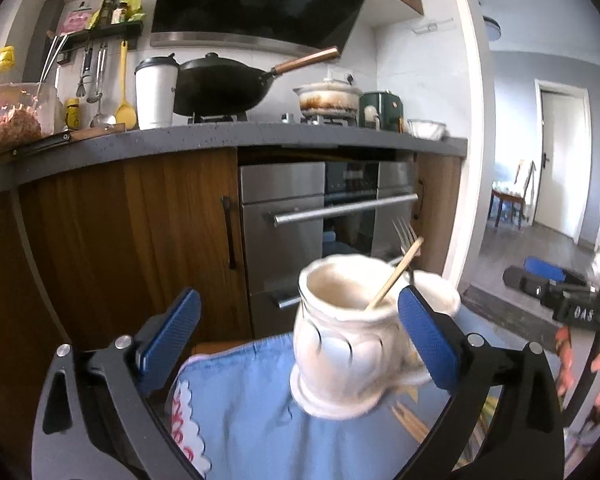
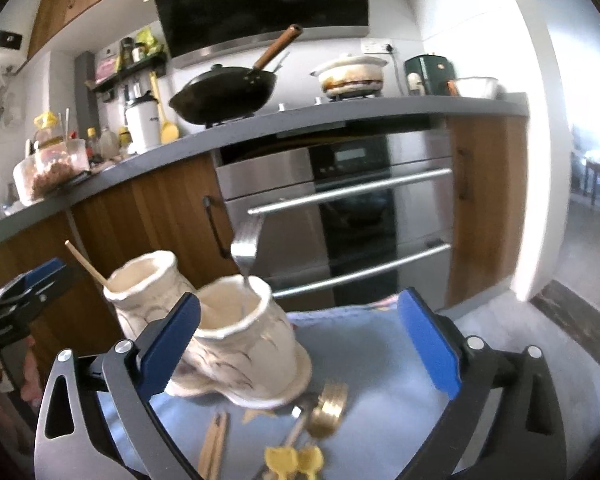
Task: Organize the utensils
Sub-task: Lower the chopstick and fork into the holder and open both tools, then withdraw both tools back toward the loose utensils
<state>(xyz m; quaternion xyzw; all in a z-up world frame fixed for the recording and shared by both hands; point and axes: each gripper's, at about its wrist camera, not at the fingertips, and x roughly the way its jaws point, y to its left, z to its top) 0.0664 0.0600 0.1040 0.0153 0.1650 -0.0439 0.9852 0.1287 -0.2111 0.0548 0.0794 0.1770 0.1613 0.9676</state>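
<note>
Left wrist view, lower centre: left gripper (image 1: 300, 336), blue-padded jaws spread wide, nothing clamped. One white ceramic mug (image 1: 340, 340) stands between the jaws, close against the right-hand pad; whether it touches is hard to tell through the blur. A wooden chopstick (image 1: 396, 272) leans out of this mug toward the upper right. Behind it, partly hidden by the pad, a second white mug (image 1: 436, 292) with a metal fork (image 1: 405, 236), tines up. Both mugs sit on a light blue cloth (image 1: 240, 400) (scalloped white and red edge at lower left). More chopsticks (image 1: 410, 420) lie on the cloth under the right-hand jaw.

Right wrist view, lower centre: right gripper (image 2: 300, 340), jaws likewise wide apart and holding nothing. The fork mug (image 2: 244, 344) stands just beside the left-hand pad, the fork (image 2: 246, 246) rising from it. The chopstick mug (image 2: 148, 292) is behind and to the left, its chopstick (image 2: 86, 262) slanting to the upper left. On the blue cloth (image 2: 380, 360) at the bottom of the frame: a gold-coloured fork (image 2: 328, 404), a pair of wooden chopsticks (image 2: 214, 440), and yellow utensil ends (image 2: 294, 460) of unclear kind. The left gripper (image 2: 24, 292) shows at the left edge.

Background, both views: grey countertop (image 1: 180, 140), black wok (image 1: 220, 84), stainless oven (image 1: 320, 208), wooden cabinet doors (image 1: 120, 220). A hand (image 1: 588, 364) appears at the right edge of the left wrist view.
</note>
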